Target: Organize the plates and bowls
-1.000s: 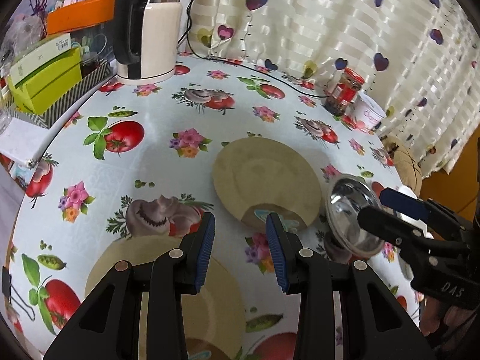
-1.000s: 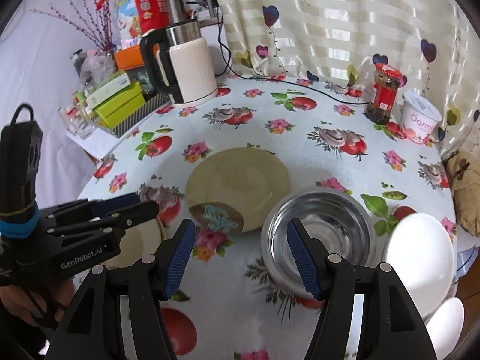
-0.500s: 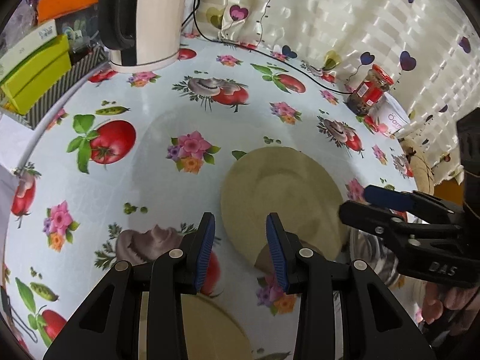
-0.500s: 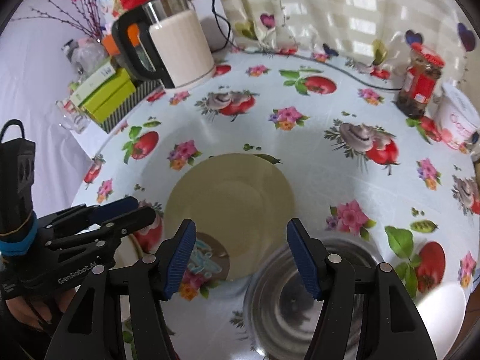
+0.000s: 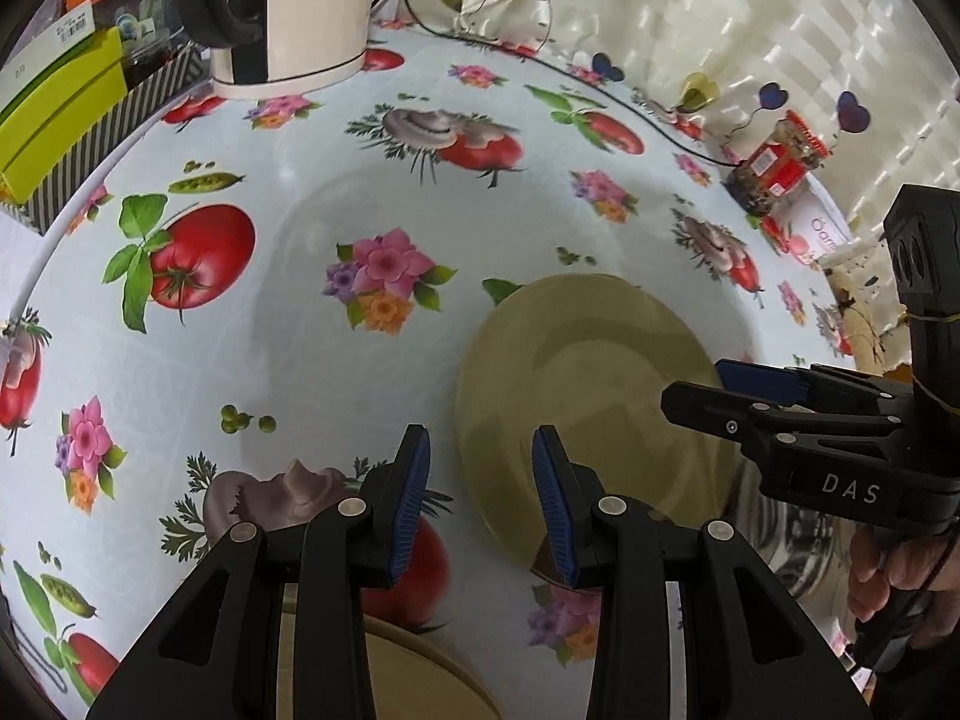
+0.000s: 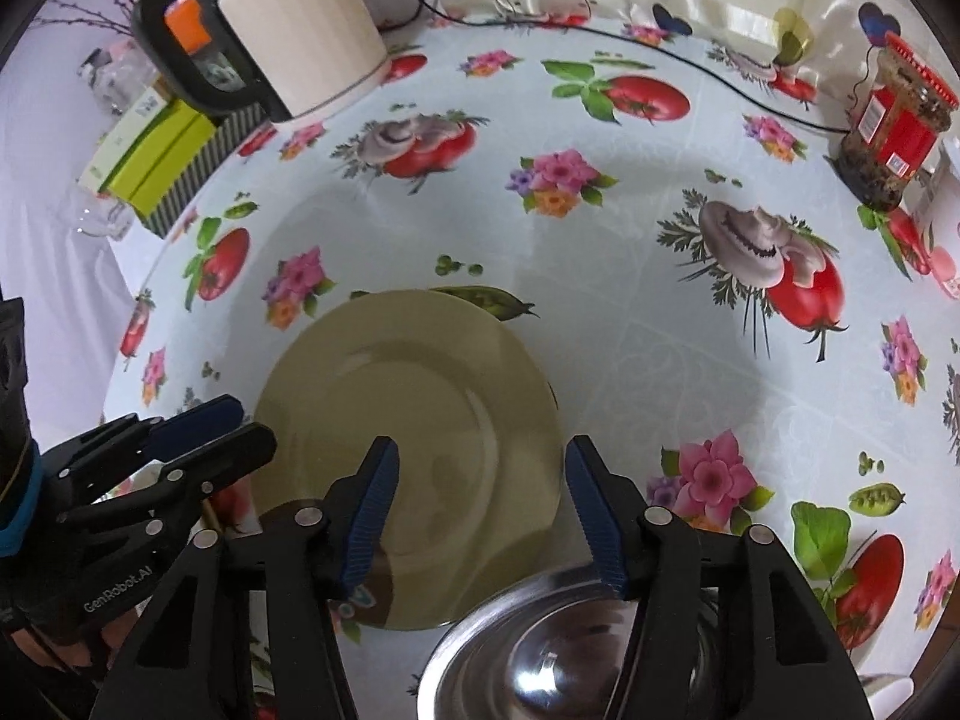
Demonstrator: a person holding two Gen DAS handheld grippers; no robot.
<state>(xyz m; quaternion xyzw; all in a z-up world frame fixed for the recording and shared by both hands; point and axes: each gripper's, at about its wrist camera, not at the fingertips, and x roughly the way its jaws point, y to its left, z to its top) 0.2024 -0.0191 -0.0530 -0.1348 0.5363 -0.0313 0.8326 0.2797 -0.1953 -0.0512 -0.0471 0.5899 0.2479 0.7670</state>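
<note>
A beige plate (image 5: 591, 396) (image 6: 414, 420) lies flat on the flowered tablecloth. My left gripper (image 5: 480, 504) is open and empty, low over the plate's near left edge. My right gripper (image 6: 480, 516) is open and empty, over the plate's near right part; it also shows in the left wrist view (image 5: 756, 390). A steel bowl (image 6: 558, 660) sits just below the right gripper's fingers. A second beige plate (image 5: 420, 678) lies under the left gripper at the frame bottom.
A white electric kettle (image 5: 288, 12) (image 6: 282, 42) stands at the back left beside green boxes (image 5: 54, 96). A red-lidded jar (image 6: 894, 126) and a white tub (image 5: 822, 234) stand at the back right. A black cable (image 6: 690, 66) runs along the curtain.
Both grippers have moved forward and lower towards the beige plate, which now looks larger. The steel bowl has slid to the bottom of the right wrist view. Both jaws stay open.
</note>
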